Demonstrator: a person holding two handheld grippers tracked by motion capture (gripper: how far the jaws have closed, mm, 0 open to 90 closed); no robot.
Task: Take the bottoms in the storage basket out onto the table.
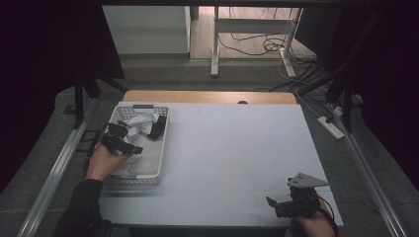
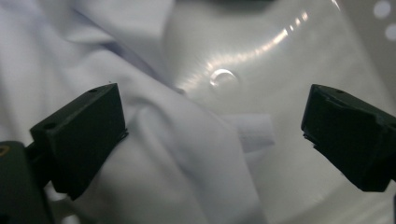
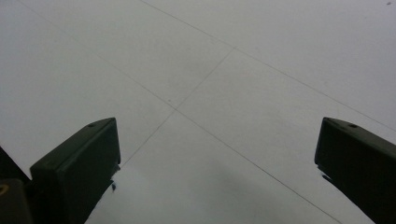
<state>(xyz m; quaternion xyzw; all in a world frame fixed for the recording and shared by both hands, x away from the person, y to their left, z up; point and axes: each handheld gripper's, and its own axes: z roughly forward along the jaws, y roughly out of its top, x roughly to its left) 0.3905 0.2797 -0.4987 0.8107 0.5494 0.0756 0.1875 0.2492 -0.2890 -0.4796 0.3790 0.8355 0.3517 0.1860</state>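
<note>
At the left of the high view, the left gripper (image 1: 141,129) reaches into a white basket (image 1: 163,136) holding crumpled white cloth (image 1: 141,121). Its own view adds the detail: jaws spread wide, cloth (image 2: 187,154) between them, ungripped. Right gripper (image 1: 276,205) hovers over the bare table (image 3: 261,93), jaws apart.

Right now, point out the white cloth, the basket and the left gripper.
white cloth (image 2: 187,154): left gripper view, its middle fold.
basket (image 1: 143,174): high view, near rim.
left gripper (image 2: 212,119): left gripper view, between open jaws.

A pale grey table (image 1: 232,163) fills the centre of the frame. A white perforated basket (image 1: 148,174) sits on it at centre left.
</note>
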